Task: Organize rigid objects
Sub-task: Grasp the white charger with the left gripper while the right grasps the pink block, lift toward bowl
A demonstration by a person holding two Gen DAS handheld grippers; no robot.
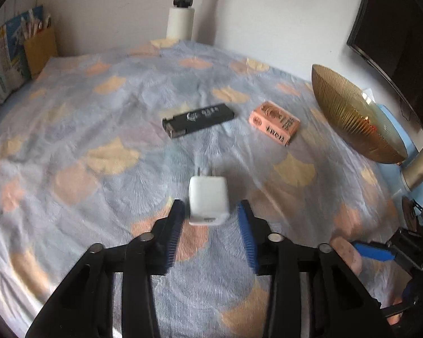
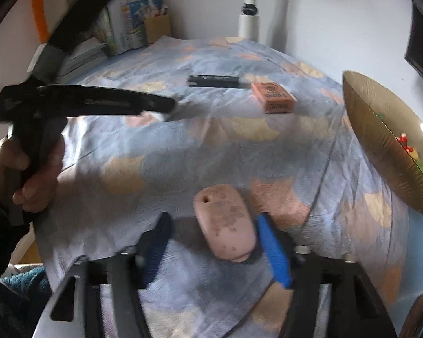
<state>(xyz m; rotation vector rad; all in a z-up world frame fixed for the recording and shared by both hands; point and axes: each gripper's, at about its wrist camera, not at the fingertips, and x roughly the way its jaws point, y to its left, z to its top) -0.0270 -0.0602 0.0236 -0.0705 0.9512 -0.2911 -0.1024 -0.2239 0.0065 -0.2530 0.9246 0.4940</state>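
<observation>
A white charger cube (image 1: 208,201) lies on the patterned cloth between the fingers of my left gripper (image 1: 211,211); the jaws are open around it with gaps on both sides. A pink computer mouse (image 2: 225,222) lies between the fingers of my right gripper (image 2: 214,231), which is open; the blue right finger (image 2: 273,249) is close to the mouse. A black rectangular box (image 1: 198,119) and a pink box (image 1: 275,125) lie further back. A gold ribbed bowl (image 1: 352,118) stands at the right, also in the right wrist view (image 2: 380,146).
The table is covered by a blue cloth (image 1: 98,129) with orange and yellow shapes. A white lamp pole (image 1: 182,14) stands at the back. Books and a cardboard holder (image 1: 39,45) are at the back left. A dark monitor (image 1: 397,33) is at the right. The left gripper's body (image 2: 84,102) crosses the right wrist view.
</observation>
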